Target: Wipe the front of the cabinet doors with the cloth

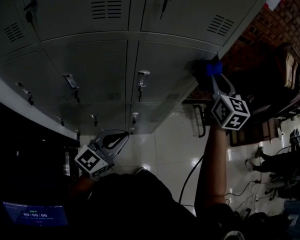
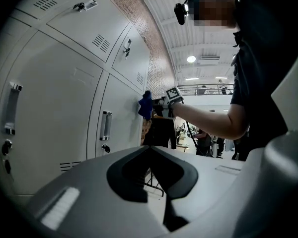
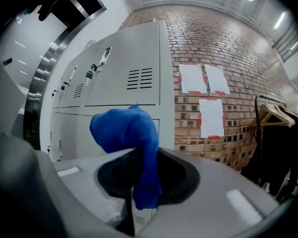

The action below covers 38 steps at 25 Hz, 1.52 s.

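Right tool point(image 1: 216, 77) with blue cloth point(image 3: 126, 130), near cabinet doors point(image 3: 124, 78)

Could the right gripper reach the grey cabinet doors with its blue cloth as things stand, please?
Probably yes: the right gripper, shut on the blue fluffy cloth, is raised beside the grey metal cabinet doors, with nothing between them.

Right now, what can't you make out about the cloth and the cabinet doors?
1. Whether the blue cloth touches a door: the right gripper view shows it only in front of the doors, and the head view is too dark.
2. Smears on the cabinet doors: head view, too dark.
3. Text on the screen, head view's lower left: too small.
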### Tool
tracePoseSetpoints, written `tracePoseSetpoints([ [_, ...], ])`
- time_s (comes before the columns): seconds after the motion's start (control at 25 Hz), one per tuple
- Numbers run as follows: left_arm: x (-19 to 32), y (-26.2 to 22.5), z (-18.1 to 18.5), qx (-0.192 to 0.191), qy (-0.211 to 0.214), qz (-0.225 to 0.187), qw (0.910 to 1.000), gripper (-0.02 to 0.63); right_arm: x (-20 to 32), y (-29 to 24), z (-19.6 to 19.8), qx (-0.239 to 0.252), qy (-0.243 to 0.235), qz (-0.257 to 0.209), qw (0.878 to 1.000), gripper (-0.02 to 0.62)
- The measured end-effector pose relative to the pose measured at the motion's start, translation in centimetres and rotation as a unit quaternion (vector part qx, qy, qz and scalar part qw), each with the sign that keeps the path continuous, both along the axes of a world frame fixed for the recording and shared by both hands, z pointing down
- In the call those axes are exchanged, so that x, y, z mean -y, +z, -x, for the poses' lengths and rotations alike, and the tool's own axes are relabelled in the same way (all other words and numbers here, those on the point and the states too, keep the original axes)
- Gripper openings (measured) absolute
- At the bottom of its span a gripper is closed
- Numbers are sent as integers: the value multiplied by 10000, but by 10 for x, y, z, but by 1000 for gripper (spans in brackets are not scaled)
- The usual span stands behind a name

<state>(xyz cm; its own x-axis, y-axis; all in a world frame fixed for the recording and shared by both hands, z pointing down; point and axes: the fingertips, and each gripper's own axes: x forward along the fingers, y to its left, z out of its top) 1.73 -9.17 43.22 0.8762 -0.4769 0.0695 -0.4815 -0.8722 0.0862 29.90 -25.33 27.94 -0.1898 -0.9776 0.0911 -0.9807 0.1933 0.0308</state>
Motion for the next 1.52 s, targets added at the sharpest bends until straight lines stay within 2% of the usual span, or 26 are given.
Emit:
tracePoseSetpoints([
  [0.16, -6, 1, 15, -8, -88, -32, 10000, 3, -12, 15, 45, 17, -428, -45, 9991, 72],
  [0.44, -19, 3, 46, 34, -303, 37, 9995, 3, -16, 46, 134, 12, -1235, 202, 9921, 72],
  [0.8, -30, 5, 79, -19, -679, 57, 9977, 3, 7, 49, 204, -139, -1687, 234, 9853, 72],
  [1.16, -41, 6, 98, 57, -961, 82, 9953, 4, 27, 50, 224, -236, -1742, 180, 9843, 72],
  [1.36, -41, 7, 96, 143, -963, 156, 9951, 3, 27, 55, 205, -204, -1591, 227, 9868, 72],
  [1.52, -37, 4, 83, 139, -835, 99, 9964, 3, 28, 59, 174, -198, -1370, 273, 9900, 72],
])
